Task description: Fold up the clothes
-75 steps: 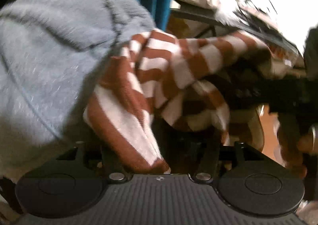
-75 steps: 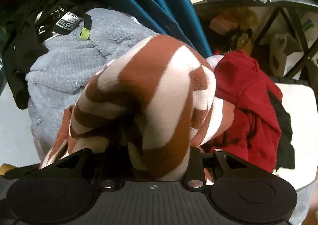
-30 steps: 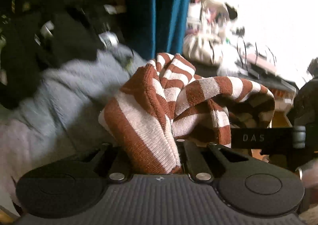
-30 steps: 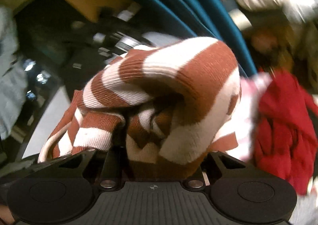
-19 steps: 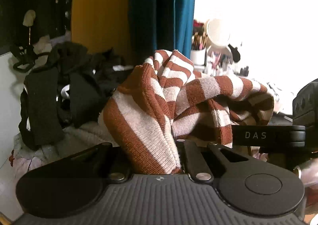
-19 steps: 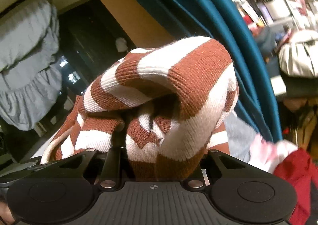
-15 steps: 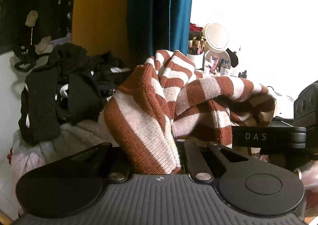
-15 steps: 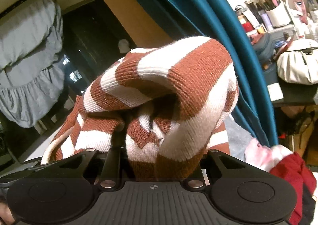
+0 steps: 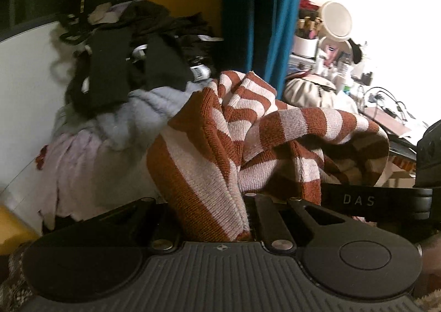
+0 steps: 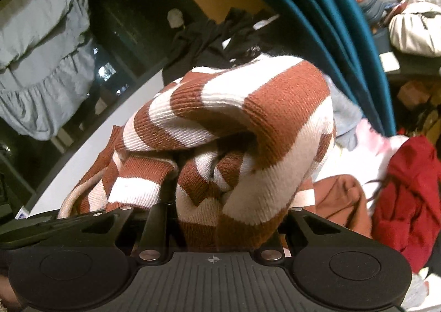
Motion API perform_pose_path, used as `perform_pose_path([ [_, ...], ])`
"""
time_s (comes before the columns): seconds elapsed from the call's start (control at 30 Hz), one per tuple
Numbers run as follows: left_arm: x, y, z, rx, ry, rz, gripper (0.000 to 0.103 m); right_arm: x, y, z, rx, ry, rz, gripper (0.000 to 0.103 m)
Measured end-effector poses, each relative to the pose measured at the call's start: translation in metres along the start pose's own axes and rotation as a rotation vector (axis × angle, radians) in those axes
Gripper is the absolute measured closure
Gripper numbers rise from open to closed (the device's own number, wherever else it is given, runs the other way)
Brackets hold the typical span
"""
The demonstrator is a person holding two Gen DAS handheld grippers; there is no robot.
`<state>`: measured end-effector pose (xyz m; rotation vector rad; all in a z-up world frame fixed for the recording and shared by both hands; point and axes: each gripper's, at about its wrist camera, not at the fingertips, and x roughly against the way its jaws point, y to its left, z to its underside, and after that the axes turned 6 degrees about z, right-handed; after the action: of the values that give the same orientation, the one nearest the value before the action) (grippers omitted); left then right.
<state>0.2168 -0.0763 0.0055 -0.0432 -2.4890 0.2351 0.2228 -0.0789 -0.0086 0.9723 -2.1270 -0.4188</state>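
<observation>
We hold one rust-and-white striped sweater (image 9: 248, 146) bunched between both grippers, lifted in front of a heap of clothes.

Our left gripper (image 9: 215, 218) is clamped on a fold of the sweater, and our right gripper (image 10: 217, 218) is clamped on another thick bunch (image 10: 242, 130); the cloth hides the fingertips of both. From the left, the sweater blocks much of a grey fleece (image 9: 143, 116) and black clothes (image 9: 129, 64) piled behind it, beside a teal curtain (image 9: 264, 17). A cluttered surface (image 9: 386, 116) with a round mirror (image 9: 337, 19) is washed out by glare. The other gripper's arm at right reads "DAS" (image 9: 358, 199). From the right we see a red garment (image 10: 408, 190), cut off at the edge.
</observation>
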Motion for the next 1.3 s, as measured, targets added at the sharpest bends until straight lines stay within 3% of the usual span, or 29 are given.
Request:
perform_pose_path([
  [0.2, 0.013, 0.01, 0.006, 0.012, -0.017, -0.009, 0.093, 0.0, 0.022, 0.008, 0.032, 0.002, -0.009, 0.082],
  [0.37, 0.021, 0.018, 0.008, -0.013, -0.021, 0.031, 0.093, 0.003, 0.035, 0.011, 0.033, -0.019, 0.026, 0.082],
  [0.57, 0.037, 0.035, 0.026, -0.038, -0.049, 0.13, 0.093, 0.013, 0.058, 0.029, 0.033, -0.056, 0.101, 0.082],
  [0.87, 0.065, 0.056, 0.067, -0.024, -0.061, 0.304, 0.093, 0.041, 0.11, 0.081, 0.07, -0.084, 0.266, 0.082],
  [1.1, 0.068, 0.034, 0.081, -0.056, -0.018, 0.443, 0.093, 0.083, 0.118, 0.109, 0.031, -0.097, 0.399, 0.082],
  [1.3, 0.062, -0.001, 0.078, -0.109, -0.012, 0.508, 0.093, 0.118, 0.106, 0.114, 0.016, -0.158, 0.453, 0.082],
])
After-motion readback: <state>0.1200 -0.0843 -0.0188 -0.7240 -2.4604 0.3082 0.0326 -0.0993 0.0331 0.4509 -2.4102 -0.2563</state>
